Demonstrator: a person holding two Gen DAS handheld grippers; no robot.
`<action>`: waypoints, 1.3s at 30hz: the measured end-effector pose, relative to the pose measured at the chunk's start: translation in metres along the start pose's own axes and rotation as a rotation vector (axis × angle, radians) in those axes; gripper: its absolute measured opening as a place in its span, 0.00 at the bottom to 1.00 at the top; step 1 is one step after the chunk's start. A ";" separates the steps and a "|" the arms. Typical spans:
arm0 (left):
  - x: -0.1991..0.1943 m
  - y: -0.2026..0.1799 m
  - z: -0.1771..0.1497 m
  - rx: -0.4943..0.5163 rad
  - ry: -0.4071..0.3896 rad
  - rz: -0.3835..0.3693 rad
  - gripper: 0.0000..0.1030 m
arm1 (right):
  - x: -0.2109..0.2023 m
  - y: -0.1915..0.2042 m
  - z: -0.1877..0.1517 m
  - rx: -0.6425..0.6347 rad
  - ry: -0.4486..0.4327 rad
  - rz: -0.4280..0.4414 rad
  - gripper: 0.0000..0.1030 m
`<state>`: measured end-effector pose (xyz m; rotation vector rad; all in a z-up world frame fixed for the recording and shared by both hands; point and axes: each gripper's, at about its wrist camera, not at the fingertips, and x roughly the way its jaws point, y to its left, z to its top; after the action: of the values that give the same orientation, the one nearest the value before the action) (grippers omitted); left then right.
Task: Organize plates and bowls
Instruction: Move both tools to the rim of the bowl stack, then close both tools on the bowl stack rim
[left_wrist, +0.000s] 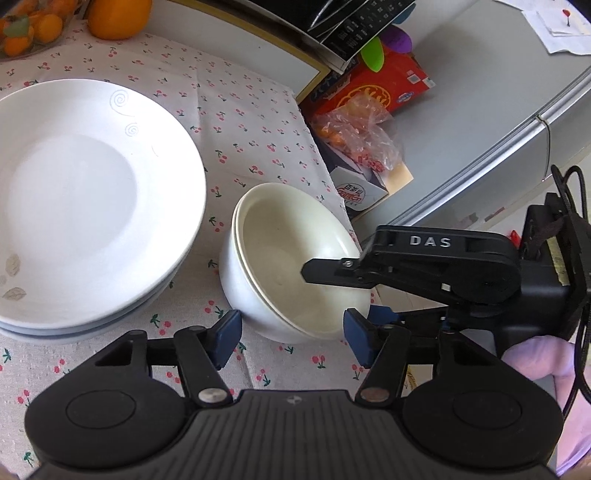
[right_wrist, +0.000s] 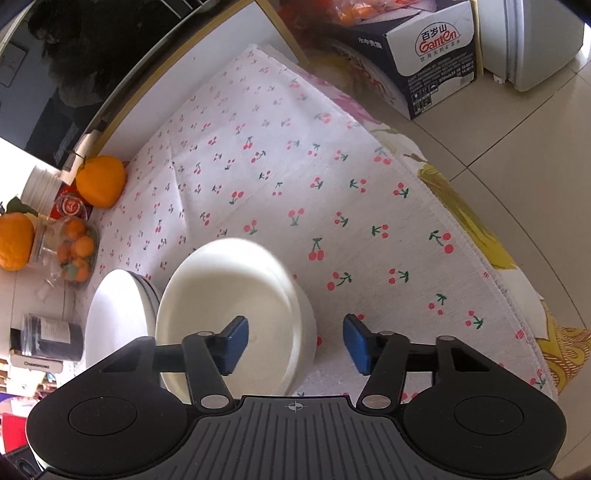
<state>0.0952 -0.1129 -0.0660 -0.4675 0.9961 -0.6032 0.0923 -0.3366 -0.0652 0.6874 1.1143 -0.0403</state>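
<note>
Two nested white bowls (left_wrist: 291, 258) stand on the cherry-print cloth (left_wrist: 236, 122), right of a stack of white plates (left_wrist: 85, 199). My left gripper (left_wrist: 291, 338) is open, its blue pads just in front of the bowls. My right gripper (right_wrist: 293, 343) is open; its left finger (right_wrist: 234, 343) hangs inside the bowls (right_wrist: 229, 295), its right finger outside the rim. In the left wrist view the right gripper's finger (left_wrist: 325, 271) reaches over the bowl's right rim. The plates (right_wrist: 118, 314) lie left of the bowls.
A large orange (left_wrist: 118, 16) and a container of small oranges (right_wrist: 75, 251) sit at the table's back. Cardboard boxes (right_wrist: 432, 55) and a plastic bag (left_wrist: 354, 136) stand on the floor past the table edge. A dark jar (right_wrist: 48, 341) stands at the left.
</note>
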 end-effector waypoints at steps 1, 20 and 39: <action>0.000 0.000 -0.001 0.001 0.002 -0.002 0.55 | 0.001 0.000 0.000 0.000 0.001 0.000 0.48; -0.002 -0.001 0.001 -0.054 0.003 -0.054 0.58 | 0.000 -0.005 0.003 0.028 -0.006 -0.007 0.34; 0.002 0.010 0.007 -0.186 -0.080 0.074 0.36 | 0.002 -0.004 0.003 0.010 -0.010 -0.015 0.19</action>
<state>0.1049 -0.1063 -0.0697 -0.6118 0.9932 -0.4245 0.0939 -0.3413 -0.0678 0.6876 1.1107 -0.0621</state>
